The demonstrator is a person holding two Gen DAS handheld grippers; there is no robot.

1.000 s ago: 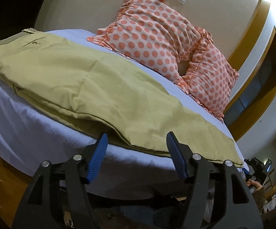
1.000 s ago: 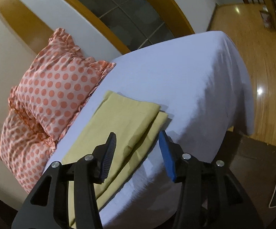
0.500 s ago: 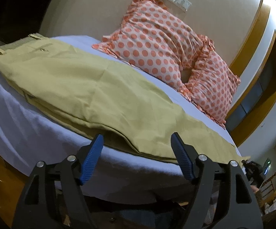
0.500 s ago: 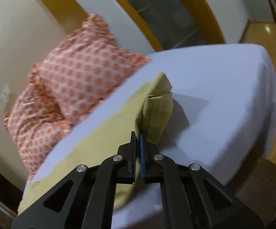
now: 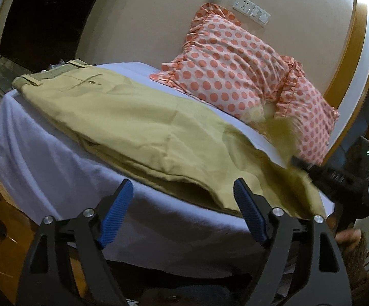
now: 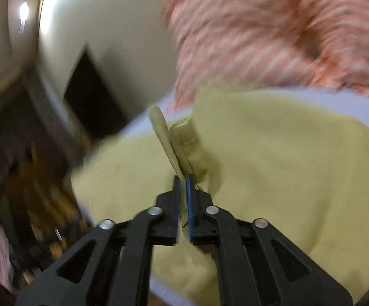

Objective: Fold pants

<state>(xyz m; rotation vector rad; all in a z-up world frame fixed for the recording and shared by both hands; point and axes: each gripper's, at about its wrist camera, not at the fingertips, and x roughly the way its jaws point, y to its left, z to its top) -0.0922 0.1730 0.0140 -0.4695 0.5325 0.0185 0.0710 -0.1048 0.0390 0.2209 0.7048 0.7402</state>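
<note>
On the bed (image 5: 31, 153), pants (image 5: 138, 125) lie halved lengthwise as my right gripper (image 6: 183, 178), clamped on the hem, lifts it toward the waistband; my left gripper (image 5: 184, 204) hangs wide open, crosswise fold unfinished.

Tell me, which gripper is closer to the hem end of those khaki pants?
Right. The right gripper is shut on the hem end of the khaki cotton pants. The left gripper hangs open off the bed's edge, apart from the cloth, near the knee.
</note>
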